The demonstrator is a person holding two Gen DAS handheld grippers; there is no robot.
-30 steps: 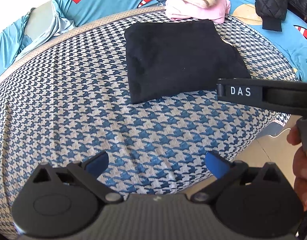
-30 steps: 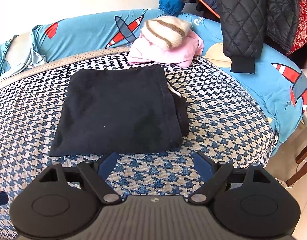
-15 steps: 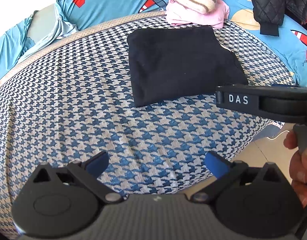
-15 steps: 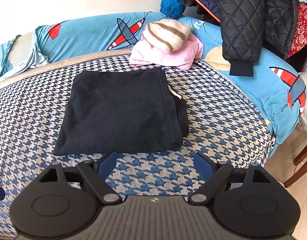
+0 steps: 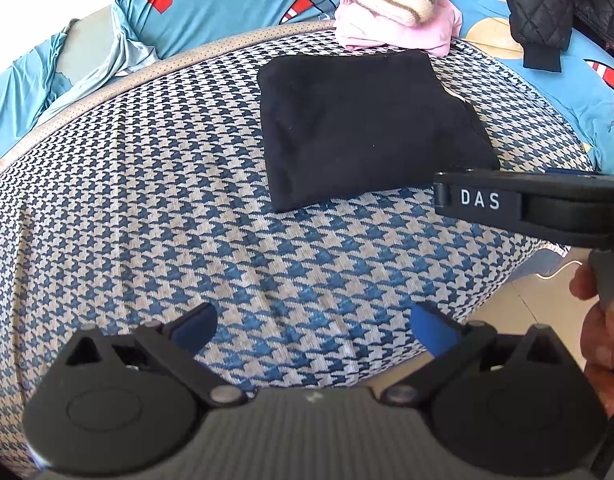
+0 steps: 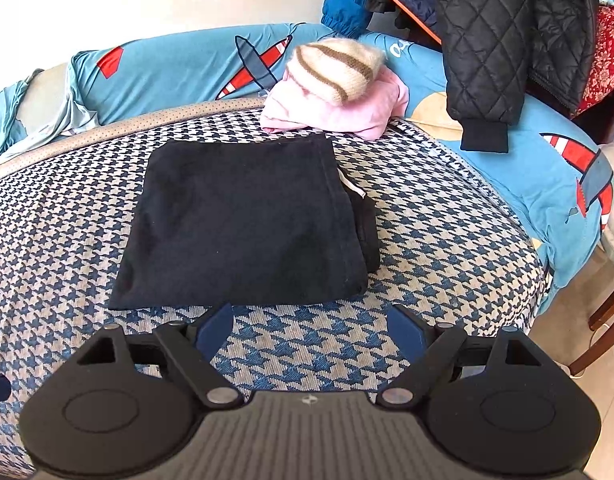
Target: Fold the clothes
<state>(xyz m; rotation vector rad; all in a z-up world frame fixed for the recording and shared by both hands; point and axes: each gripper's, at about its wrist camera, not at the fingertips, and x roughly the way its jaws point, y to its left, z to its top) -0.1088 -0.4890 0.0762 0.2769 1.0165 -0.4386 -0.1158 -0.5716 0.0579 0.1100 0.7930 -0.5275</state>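
Hand [image 5: 603, 344] shows only in left view; both tools gape wide near folded black garment [image 6: 243, 220].

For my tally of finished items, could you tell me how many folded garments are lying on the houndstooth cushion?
2: the black garment lies mid-cushion; the pink garment sits at the far edge beneath a striped knit hat. More could be hidden beneath.

White letters "DAS" stand on the side of the right gripper [image 5: 483, 200].
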